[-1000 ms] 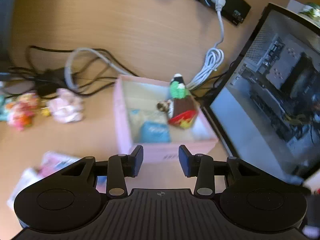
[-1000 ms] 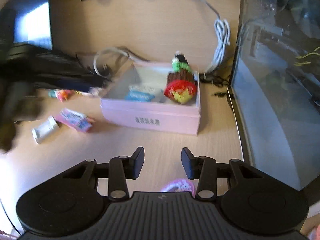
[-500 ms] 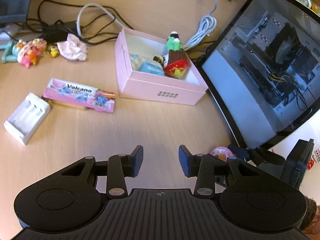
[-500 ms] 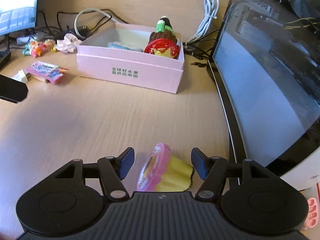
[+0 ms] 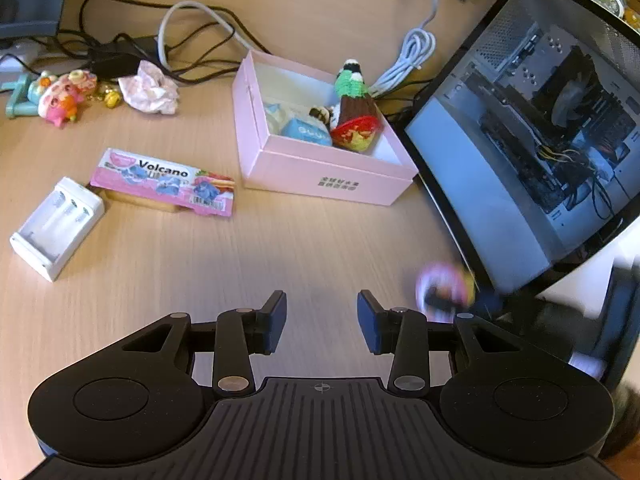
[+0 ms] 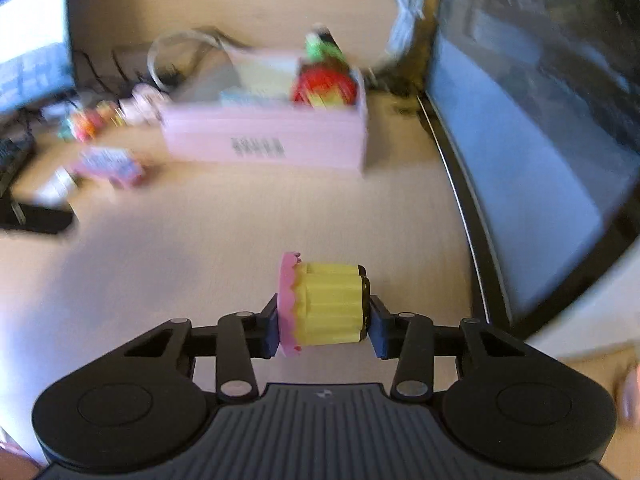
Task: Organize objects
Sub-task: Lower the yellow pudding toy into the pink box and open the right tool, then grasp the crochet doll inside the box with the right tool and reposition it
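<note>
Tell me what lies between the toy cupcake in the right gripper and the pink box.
Nothing: in the right wrist view only bare tabletop runs from the toy cupcake, on which the right gripper's jaws are closing, to the pink box.

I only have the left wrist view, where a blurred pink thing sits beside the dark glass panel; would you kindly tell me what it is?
Observer: It is a yellow fluted toy cupcake with pink frosting, lying sideways between the pads of the right gripper, whose jaws are closing on it.
Operator: Thank you; which way round does it lie?
Observer: Its frosting presses the pad on the view's left, and its dark base presses the other.
</note>
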Demonstrator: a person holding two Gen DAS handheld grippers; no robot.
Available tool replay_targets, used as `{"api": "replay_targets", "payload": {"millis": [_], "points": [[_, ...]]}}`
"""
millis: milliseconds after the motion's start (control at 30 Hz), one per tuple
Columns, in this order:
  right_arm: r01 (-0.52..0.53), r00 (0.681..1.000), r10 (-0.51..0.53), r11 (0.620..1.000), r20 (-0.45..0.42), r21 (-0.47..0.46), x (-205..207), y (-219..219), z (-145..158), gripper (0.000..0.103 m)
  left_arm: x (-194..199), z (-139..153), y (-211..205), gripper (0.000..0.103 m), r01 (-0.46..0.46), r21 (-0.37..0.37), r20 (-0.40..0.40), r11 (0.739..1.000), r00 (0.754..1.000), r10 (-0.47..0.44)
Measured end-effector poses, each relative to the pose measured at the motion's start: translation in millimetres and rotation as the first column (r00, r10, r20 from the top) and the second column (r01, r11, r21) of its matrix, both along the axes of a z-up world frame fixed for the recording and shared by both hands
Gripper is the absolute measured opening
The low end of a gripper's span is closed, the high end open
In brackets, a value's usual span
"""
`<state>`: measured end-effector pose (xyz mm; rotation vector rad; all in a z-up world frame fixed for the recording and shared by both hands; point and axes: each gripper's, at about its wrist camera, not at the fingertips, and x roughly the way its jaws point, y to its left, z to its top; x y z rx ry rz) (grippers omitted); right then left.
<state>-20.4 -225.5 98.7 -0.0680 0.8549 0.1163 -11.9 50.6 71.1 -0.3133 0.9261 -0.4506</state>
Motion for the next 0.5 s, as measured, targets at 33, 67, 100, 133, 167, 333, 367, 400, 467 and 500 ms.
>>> {"api": "replay_targets", "payload": {"millis": [33, 67, 100, 133, 167, 333, 367, 400, 467, 500], "points": [[-0.019, 0.999, 0.018, 1.0, 0.029, 0.018, 7, 6, 11, 0.042, -1, 0, 2, 0.043, -0.003, 0.001, 0.002, 1.0, 1.0, 0.003], [-0.042, 0.997, 0.04, 0.999, 0.07, 0.03, 17, 13, 23, 0.042, -2, 1, 4, 0.043, -0.009, 0.002, 0.003, 1.0, 1.0, 0.009], [-0.061, 0.992, 0.057, 0.998, 0.114, 0.033, 27, 22, 35, 0.042, -3, 1, 7, 0.043, -0.018, 0.005, 0.003, 1.0, 1.0, 0.018], [-0.081, 0.982, 0.075, 0.996, 0.172, 0.027, 41, 30, 50, 0.042, -3, 1, 9, 0.043, -0.028, 0.007, 0.001, 1.0, 1.0, 0.028], [-0.098, 0.968, 0.091, 0.995, 0.234, 0.019, 58, 39, 66, 0.042, -4, 0, 12, 0.043, -0.039, 0.009, -0.003, 0.999, 0.999, 0.04], [-0.106, 0.906, 0.098, 0.994, 0.412, -0.002, 133, 61, 103, 0.077, -11, 0, 34, 0.043, -0.124, 0.027, -0.014, 0.992, 0.992, 0.124], [-0.092, 0.915, 0.083, 0.996, 0.394, 0.003, 152, 59, 100, 0.077, -13, 0, 40, 0.043, -0.145, 0.028, -0.019, 0.989, 0.989, 0.145], [-0.068, 0.924, 0.057, 0.998, 0.379, 0.015, 165, 56, 95, 0.076, -16, -1, 47, 0.043, -0.166, 0.027, -0.026, 0.986, 0.986, 0.167], [-0.014, 0.943, 0.003, 0.999, 0.333, 0.031, 196, 47, 78, 0.057, -21, -4, 60, 0.043, -0.209, 0.034, -0.039, 0.977, 0.977, 0.21], [0.016, 0.954, -0.022, 1.0, 0.297, 0.021, 212, 44, 67, 0.05, -24, -5, 67, 0.043, -0.232, 0.037, -0.045, 0.972, 0.971, 0.233]]}}
